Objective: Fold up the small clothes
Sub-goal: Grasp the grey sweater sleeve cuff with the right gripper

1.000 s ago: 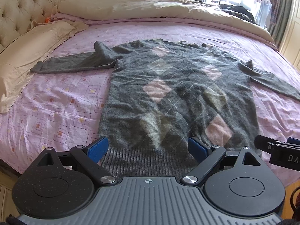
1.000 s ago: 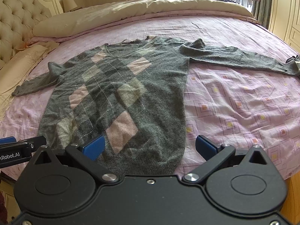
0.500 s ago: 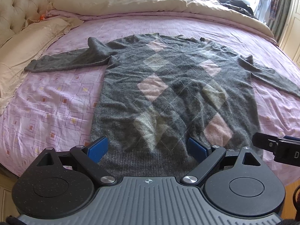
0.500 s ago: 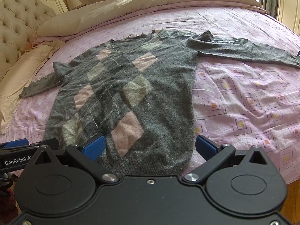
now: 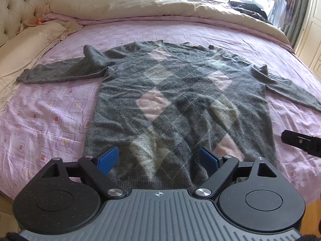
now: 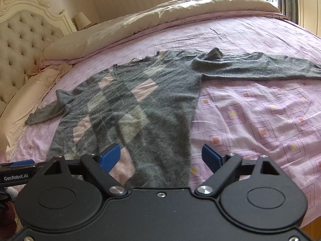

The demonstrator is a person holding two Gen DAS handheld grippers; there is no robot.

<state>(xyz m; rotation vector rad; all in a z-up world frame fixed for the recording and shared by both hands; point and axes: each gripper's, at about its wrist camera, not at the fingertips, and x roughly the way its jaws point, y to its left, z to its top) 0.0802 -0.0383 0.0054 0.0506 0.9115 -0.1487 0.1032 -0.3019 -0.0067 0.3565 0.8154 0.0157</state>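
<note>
I see the grey sweater (image 5: 180, 104) lying flat on the bed (image 5: 50, 110), sleeves spread. My left gripper (image 5: 158, 159) hangs over its hem, my right gripper (image 6: 160, 157) over its hem corner — both jaws wide, just narrowing, gripping nothing.

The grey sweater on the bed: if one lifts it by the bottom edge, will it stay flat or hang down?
The grey sweater would probably hang limp: its knit already lies in soft wrinkles. The spread sleeves would likely trail behind. It looks fuzzy, so it may cling to the pink sheet rather than slide freely.
</note>
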